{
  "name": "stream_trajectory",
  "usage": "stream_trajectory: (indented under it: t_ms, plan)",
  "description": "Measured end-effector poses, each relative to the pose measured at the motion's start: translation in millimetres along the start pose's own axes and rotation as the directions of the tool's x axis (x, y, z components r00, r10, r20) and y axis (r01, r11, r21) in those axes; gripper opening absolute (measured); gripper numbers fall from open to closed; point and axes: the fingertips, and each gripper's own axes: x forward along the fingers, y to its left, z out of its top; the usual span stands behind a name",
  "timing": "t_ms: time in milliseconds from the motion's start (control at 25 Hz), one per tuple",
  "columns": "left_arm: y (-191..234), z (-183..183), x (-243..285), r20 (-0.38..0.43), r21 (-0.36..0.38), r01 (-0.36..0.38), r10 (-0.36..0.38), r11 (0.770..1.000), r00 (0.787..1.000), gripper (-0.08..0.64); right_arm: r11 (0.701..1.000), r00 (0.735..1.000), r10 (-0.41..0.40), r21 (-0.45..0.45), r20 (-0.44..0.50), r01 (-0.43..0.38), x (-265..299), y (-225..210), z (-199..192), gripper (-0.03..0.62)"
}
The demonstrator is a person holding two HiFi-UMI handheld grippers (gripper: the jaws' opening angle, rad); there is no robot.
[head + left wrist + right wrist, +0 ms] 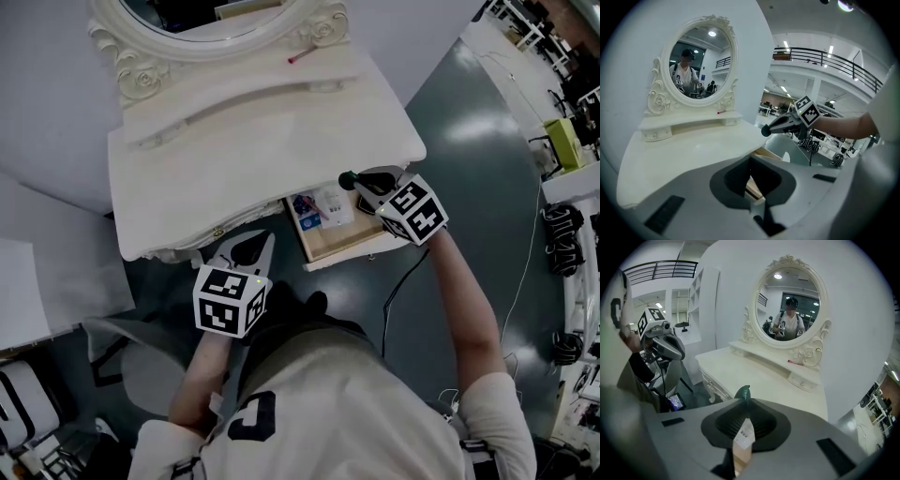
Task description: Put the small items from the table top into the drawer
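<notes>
My right gripper point(352, 181) is shut on a small dark green item point(344, 176), whose tip sticks out past the jaws point(743, 392). It hangs over the back end of the open wooden drawer point(330, 246) at the white dressing table's point(253, 141) right front. A white box point(334, 203) and a blue item point(303, 204) lie in the drawer. A red stick point(302, 56) lies on the shelf under the mirror. My left gripper point(268, 236) sits at the table's front edge, left of the drawer, shut with nothing in it. The left gripper view shows the right gripper point(768, 130) and the green item point(765, 131).
An oval mirror point(216, 19) in a carved frame stands at the back of the table. A grey seat point(141, 361) is on the floor at lower left. A black cable point(398, 281) runs across the floor under my right arm. Shelving and gear stand far right point(567, 141).
</notes>
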Motion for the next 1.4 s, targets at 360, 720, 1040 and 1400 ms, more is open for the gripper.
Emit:
stream_trajectory:
  t_ms: [360, 720, 1040, 1400]
  plan:
    - [6.0, -0.8, 5.1, -0.009, 0.008, 0.055, -0.055, 0.998, 0.998, 0.055, 0.999, 0.999, -0.008, 0.036, -0.052, 0.01, 3.0, 14.6, -14.8, 0.044]
    - [6.2, -3.5, 15.2, -0.034, 0.022, 0.086, -0.085, 0.996, 0.996, 0.055, 0.996, 0.997, 0.003, 0.094, -0.081, 0.004, 12.0, 23.3, -40.3, 0.044]
    - [13.4, 1.5, 29.7, -0.044, 0.004, 0.028, -0.028, 1.0, 0.999, 0.055, 0.992, 0.995, 0.074, 0.107, -0.062, -0.067, 32.7, 22.6, -51.1, 0.044]
    - [2.0, 4.6, 46.3, -0.055, -0.051, -0.038, 0.035, 0.998, 0.998, 0.055, 0.977, 0.988, 0.139, 0.172, -0.071, -0.125, 49.7, 9.5, -81.8, 0.044]
